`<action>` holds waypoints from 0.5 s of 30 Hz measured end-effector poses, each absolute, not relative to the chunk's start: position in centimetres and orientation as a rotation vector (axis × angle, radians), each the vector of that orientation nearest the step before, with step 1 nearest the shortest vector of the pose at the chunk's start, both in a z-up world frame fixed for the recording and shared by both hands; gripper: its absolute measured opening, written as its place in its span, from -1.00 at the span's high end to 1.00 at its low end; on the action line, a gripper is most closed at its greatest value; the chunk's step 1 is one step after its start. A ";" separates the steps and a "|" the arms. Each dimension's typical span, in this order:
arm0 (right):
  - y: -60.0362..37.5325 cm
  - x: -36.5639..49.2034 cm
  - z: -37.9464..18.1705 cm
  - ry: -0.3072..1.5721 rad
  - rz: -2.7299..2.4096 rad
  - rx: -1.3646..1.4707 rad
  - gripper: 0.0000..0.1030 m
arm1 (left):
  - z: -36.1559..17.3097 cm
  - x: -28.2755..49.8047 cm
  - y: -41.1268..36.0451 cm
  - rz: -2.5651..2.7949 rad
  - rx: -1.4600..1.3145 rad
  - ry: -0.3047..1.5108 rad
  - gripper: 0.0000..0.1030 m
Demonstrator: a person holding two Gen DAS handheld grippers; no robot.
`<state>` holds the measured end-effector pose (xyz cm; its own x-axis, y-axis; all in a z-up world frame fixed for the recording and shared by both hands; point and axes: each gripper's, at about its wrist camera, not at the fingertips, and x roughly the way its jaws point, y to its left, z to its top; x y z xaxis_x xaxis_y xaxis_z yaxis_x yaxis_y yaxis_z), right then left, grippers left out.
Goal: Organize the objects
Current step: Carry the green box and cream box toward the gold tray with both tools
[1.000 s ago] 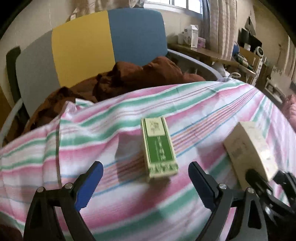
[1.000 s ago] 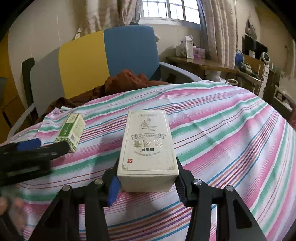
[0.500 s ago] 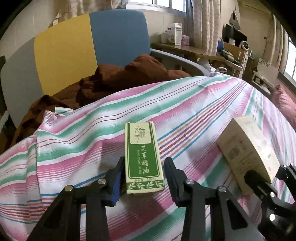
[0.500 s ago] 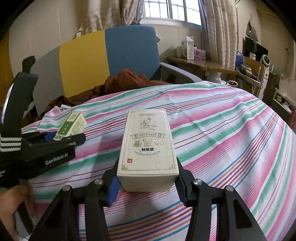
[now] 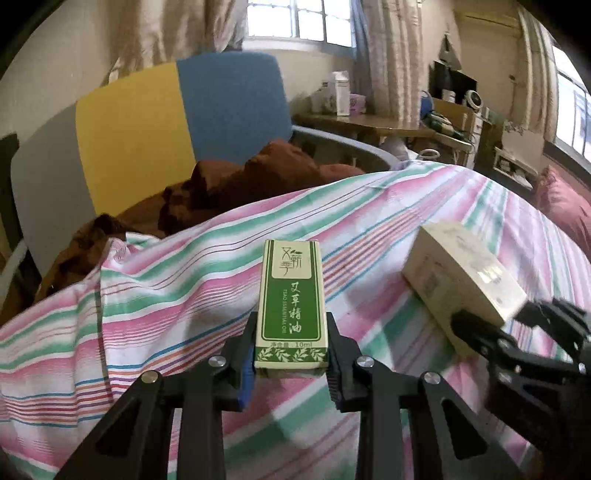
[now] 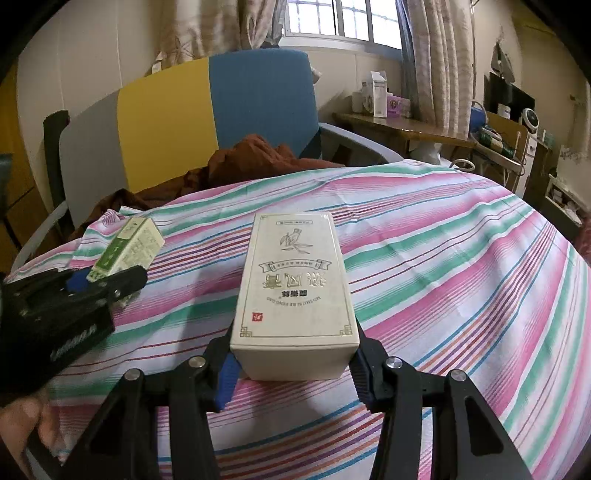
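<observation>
Left hand-held gripper (image 5: 291, 360) is clamped on the near end of the green box (image 5: 291, 302), w/ the box sticking straight out ahead of the fingers. Right hand-held gripper (image 6: 291, 363) is closed on the near end of the cream box (image 6: 295, 291), same way. Both boxes look lifted off the striped cloth (image 6: 461, 266), though contact underneath is hard to judge.

Since you're organizing, my guess is the step in hand is carrying both boxes to a spot & setting them down tidily. Tips:
- You grip only the back end of each box, so keep both level; a long overhang can droop or twist between the pads.
- Cream box sits just right of the left gripper's tip, close by. Don't knock them together on the way.
- Lower till the box base meets the cloth before you release; cloth is soft & rumpled, esp. the fold (image 5: 110, 266) ahead-left of the left gripper.

Surface: pink/green/white striped cloth, domed, maybe a bed; can't tell for sure. Beyond both grippers: chair (image 6: 207, 122) w/ yellow & blue back, brown fabric (image 6: 255, 158) heaped on it. Ahead-right: cluttered side counter (image 6: 402, 127), curtains (image 6: 436, 62), window (image 6: 328, 18).
</observation>
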<state>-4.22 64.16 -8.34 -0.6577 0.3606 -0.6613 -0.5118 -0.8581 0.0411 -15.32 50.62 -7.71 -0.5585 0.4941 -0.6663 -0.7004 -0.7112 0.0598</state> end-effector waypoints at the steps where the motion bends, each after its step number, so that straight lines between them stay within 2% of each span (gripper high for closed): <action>1: 64.1 -4.2 -8.3 0.305 2.471 -0.917 0.00 | -7.7 -14.9 50.6 2.255 -0.820 0.427 0.41; 15: 62.6 -3.3 -7.0 0.205 2.478 -0.827 0.00 | -6.6 -9.9 46.2 2.286 -0.749 0.381 0.41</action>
